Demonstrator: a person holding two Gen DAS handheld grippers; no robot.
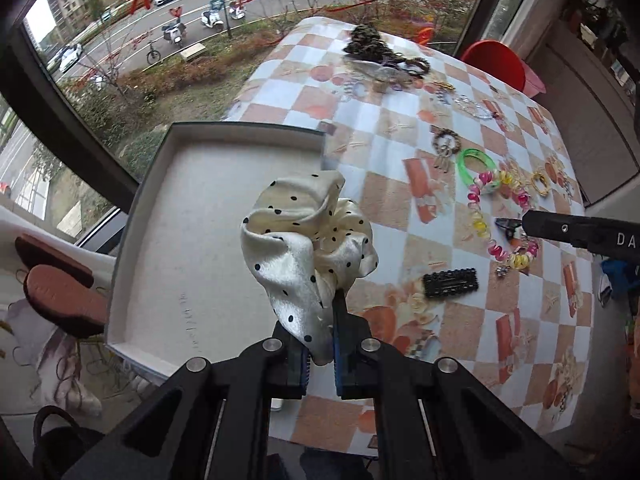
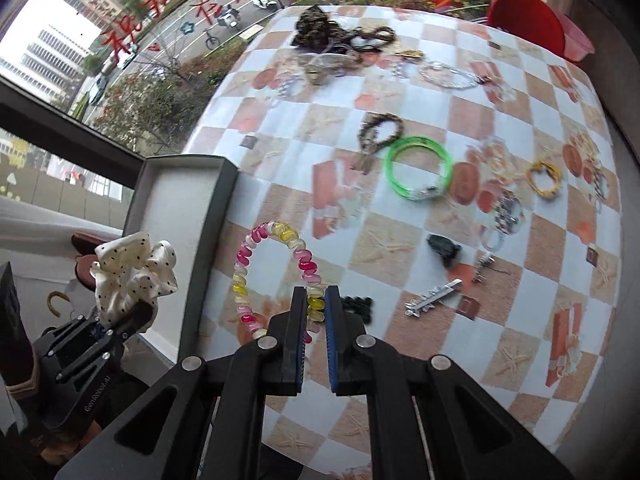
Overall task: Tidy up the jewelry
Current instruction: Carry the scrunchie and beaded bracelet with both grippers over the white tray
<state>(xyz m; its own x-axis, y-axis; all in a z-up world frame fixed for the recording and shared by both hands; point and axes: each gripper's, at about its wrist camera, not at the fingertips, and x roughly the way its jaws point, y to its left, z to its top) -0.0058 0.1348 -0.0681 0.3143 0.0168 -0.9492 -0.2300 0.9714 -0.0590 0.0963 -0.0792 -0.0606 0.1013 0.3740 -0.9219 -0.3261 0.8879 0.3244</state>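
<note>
While the left gripper pinches a dotted cream scrunchie above the box, the right gripper clamps a pink-and-yellow coil bracelet just beside that box.

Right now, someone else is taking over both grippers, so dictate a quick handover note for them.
Left gripper: shut on the scrunchie, held over the tray.
Right gripper: shut on the coil bracelet, lifted beside the tray.
Done: nothing lies in the tray yet.
Left: drop both in, then the green bangle, black clip, silver clip and the far pile.
</note>
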